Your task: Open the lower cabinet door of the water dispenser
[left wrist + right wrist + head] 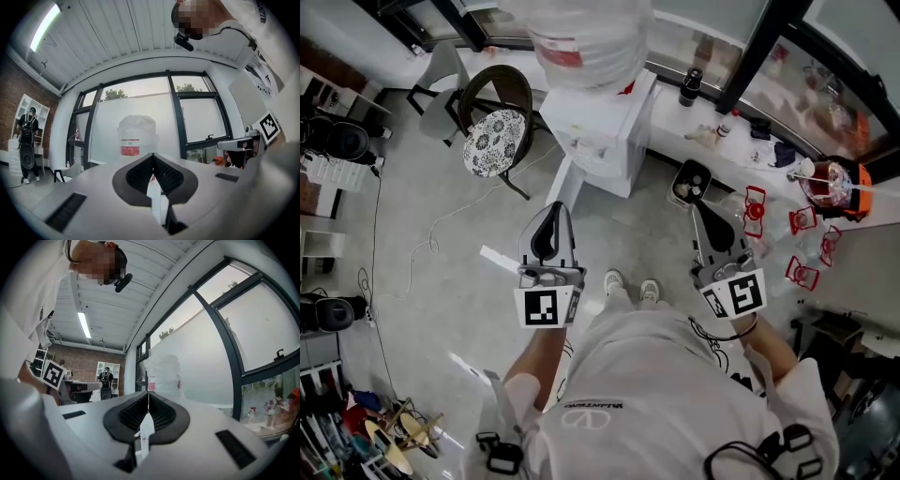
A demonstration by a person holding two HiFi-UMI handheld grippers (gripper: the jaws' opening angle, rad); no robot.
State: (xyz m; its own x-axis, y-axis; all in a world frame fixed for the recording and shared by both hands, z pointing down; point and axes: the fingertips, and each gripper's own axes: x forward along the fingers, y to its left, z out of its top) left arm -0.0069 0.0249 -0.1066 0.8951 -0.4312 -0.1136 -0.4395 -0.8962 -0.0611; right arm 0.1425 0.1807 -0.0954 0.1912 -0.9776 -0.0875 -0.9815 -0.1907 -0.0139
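Facing: both grippers point at the dispenser (602,141), a white box ahead of the person with a big clear bottle (586,37) on top.
Left gripper (551,217): clenched, pads meeting at the tips with nothing between them; held off the dispenser, not touching it.
Right gripper (703,223): clenched too, pads pressed together along one thin line, empty; also clear of the dispenser.
Left gripper view: the bottle (136,136) rises straight beyond the closed tips (153,157).
Right gripper view: the bottle (164,373) stands just right of the closed tips (148,397).
Door: on the dispenser's lower front; the steep head view does not show it apart from the body.
Nearby: a chair (497,131) left of the dispenser, a bin (689,183) right of it.
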